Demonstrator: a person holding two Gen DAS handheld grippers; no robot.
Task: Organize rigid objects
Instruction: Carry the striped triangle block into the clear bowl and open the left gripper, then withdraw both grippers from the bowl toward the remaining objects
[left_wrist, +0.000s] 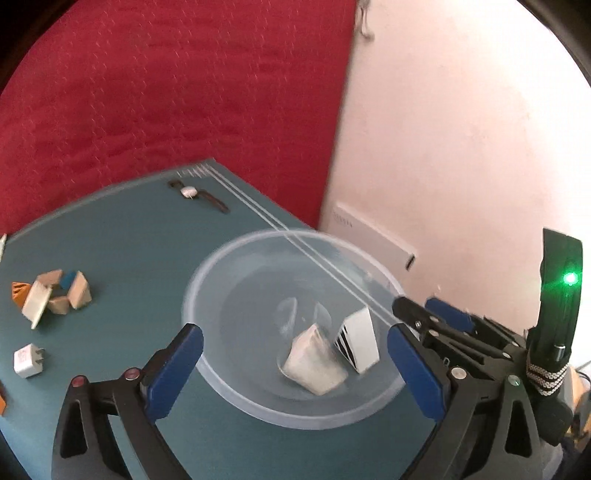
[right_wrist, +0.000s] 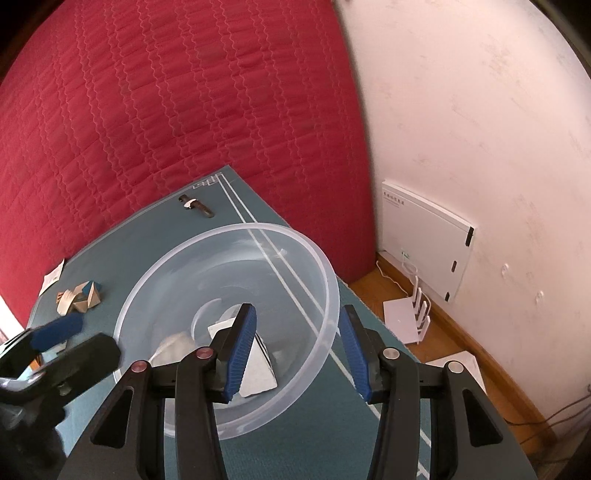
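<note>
Left wrist view: your left gripper (left_wrist: 295, 373) hangs over the clear bowl (left_wrist: 236, 391) with its fingers (left_wrist: 173, 373) spread wide and nothing between the pads. No earlier frame is at hand, so take it simply as empty. Out beyond the left finger lie the wooden block cluster (left_wrist: 59, 295) and the white plug adapter (left_wrist: 27, 360); the wristwatch (left_wrist: 197, 195) lies far ahead near the table's (left_wrist: 129, 236) back edge. Between the fingers, down in the bowl, sit a pale wedge-shaped piece (left_wrist: 314, 363) and a white box with black stripes (left_wrist: 360, 339).

Your right gripper (right_wrist: 299, 350) straddles the bowl's right rim (one finger inside, one outside), half spread; whether the pads press the wall I cannot tell. I judge its job is steadying the bowl, so hold it level.

For the next pick, lift clear of the rim before swinging left. The table is open there; right of the bowl its edge drops to the floor.
</note>
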